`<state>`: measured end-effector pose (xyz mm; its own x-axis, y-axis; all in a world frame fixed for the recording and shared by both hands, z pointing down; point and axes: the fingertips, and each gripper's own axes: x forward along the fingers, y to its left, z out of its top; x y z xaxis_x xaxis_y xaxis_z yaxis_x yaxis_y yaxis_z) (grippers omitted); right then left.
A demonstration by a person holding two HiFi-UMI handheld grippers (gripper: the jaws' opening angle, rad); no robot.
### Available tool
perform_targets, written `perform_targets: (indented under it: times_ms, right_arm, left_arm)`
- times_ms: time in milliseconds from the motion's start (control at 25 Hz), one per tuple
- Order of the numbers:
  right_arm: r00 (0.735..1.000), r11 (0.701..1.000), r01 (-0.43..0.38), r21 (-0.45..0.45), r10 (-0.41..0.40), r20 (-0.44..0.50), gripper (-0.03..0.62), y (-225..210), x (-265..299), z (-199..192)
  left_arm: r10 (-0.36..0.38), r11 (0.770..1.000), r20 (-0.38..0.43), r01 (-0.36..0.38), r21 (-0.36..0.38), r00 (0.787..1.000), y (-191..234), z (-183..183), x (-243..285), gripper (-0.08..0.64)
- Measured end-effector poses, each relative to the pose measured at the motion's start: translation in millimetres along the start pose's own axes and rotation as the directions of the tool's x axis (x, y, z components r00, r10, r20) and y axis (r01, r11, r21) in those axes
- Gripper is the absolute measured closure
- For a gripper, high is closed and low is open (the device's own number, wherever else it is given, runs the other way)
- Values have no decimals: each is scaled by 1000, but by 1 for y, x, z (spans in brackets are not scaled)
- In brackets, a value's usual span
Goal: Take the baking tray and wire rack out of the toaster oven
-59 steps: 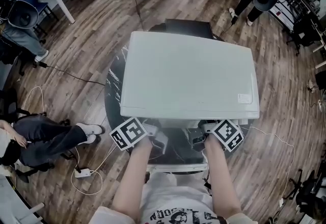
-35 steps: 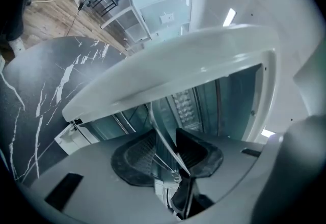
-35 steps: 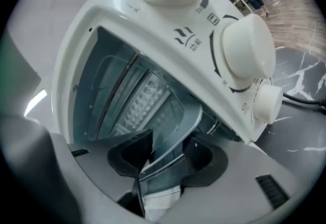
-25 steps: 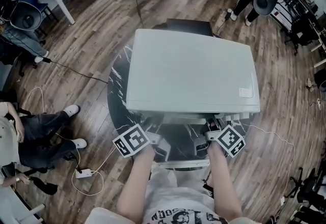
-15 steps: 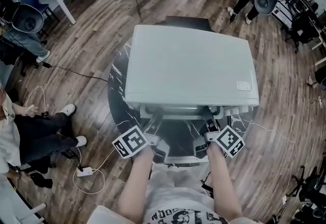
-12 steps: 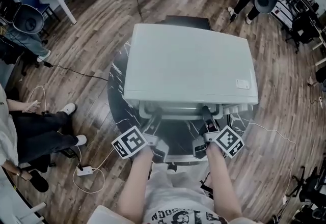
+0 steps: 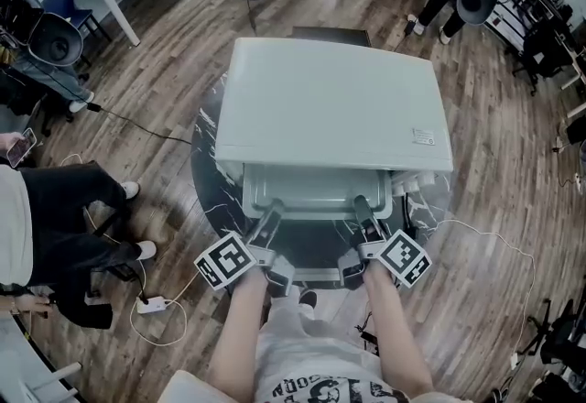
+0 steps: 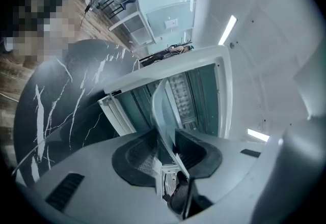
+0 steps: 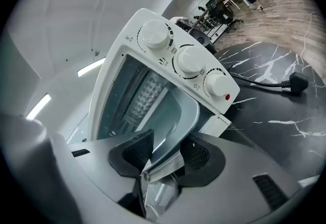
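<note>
Head view showed the baking tray sticking partway out of the white toaster oven on the black marble table. The left gripper and right gripper, jaws just tightening, each clamped its front rim.

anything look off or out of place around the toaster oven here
Nothing looks spilled or damaged. The baking tray juts partway out of the toaster oven, straight in its opening. One small oddity: a power plug lies loose on the dark marbled table, plugged into nothing in view.
</note>
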<state>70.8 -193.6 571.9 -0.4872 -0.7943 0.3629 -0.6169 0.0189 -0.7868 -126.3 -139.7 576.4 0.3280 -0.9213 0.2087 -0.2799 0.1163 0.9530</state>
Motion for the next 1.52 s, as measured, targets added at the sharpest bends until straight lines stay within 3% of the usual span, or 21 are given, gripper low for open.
perform_targets:
  times_ms: [880, 1520]
  right_arm:
    - [999, 999, -14, 32, 15, -29, 449, -9, -42, -26]
    - [996, 992, -83, 92, 84, -4, 457, -16, -82, -46]
  left_arm:
    - [-8, 1000, 10, 8, -11, 1000, 6, -29, -43, 459]
    - [-150, 987, 66, 153, -54, 987, -2, -55, -81, 463]
